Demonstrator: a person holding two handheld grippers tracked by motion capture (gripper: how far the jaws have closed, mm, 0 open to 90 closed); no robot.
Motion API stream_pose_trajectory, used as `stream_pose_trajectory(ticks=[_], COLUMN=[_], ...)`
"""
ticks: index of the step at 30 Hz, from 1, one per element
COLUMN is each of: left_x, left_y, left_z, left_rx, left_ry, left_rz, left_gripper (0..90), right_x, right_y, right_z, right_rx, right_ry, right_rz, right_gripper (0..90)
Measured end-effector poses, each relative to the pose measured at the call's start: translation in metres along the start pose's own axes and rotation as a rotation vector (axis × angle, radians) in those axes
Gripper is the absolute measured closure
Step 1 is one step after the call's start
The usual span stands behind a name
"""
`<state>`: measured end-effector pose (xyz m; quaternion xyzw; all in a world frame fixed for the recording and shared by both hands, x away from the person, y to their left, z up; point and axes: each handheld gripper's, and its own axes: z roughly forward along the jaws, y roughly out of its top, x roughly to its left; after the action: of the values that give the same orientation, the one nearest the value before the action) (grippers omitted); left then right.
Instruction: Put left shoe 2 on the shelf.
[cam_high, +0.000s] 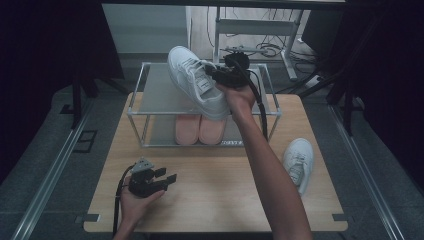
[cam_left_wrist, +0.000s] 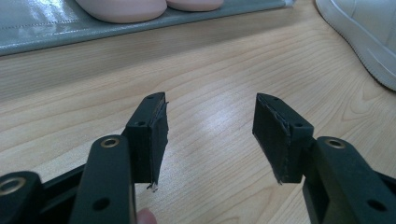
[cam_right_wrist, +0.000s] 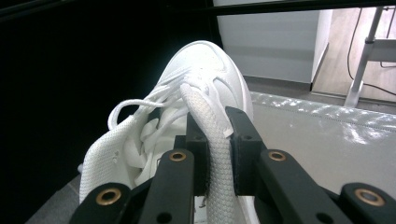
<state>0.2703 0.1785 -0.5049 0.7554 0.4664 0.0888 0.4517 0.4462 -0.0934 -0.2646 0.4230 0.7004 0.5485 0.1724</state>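
Apparently work in hand: putting a pair of white sneakers onto the two-tier shoe rack (cam_high: 139, 85), judging by what is being carried

Shoe in the grip: one white sneaker (cam_high: 196, 80) is held above the rack's upper shelf, upper middle of the high view, toe pointing to the upper left of the frame, heel nearest the hand

Right gripper (cam_high: 220, 75): jaws drawn in close and pinched on the sneaker's padded collar edge; in the right gripper view the white rim (cam_right_wrist: 215, 154) runs straight between the two black pads, with laces and toe beyond

Contact with shelf: cannot tell whether the sole already rests on the top shelf or hangs just over it

Left gripper (cam_high: 167, 176): lower left of the high view, low over the wooden table (cam_high: 225, 200), jaws standing wide apart with nothing between them

Second shoe: the other white sneaker (cam_high: 298, 161) lies on the table at the right, well apart from the rack

Already shelved: a pink pair (cam_high: 199, 129) sits side by side on the lower shelf

Done so far: first white shoe lifted and brought to the top shelf

Left to do: set it down and let go, then fetch its mate from the right and place it beside it
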Motion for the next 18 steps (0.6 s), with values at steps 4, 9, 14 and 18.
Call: stream_pose_trajectory(ticks=[4,9,14,18], left_x=[0.001,0.002,0.001,0.002], left_y=[0.000,0.000,0.000,0.000], left_z=[-0.001,-0.002,-0.001,-0.002], left_rx=[-0.006,-0.007,-0.007,-0.009], left_ry=[0.002,0.005,0.000,0.000], left_rz=[0.000,-0.002,-0.004,-0.005], left_gripper=[45.9,45.9,45.9,45.9], right_x=[0.002,0.003,-0.002,-0.006], right_y=[0.002,0.003,0.003,0.004], right_z=[0.011,0.023,0.035,0.045], right_rx=[0.001,0.009,0.003,0.008], right_ry=[-0.016,-0.039,-0.081,-0.119], right_rz=[0.033,0.061,0.106,0.115], right_gripper=[81.0,80.9,80.9,80.9])
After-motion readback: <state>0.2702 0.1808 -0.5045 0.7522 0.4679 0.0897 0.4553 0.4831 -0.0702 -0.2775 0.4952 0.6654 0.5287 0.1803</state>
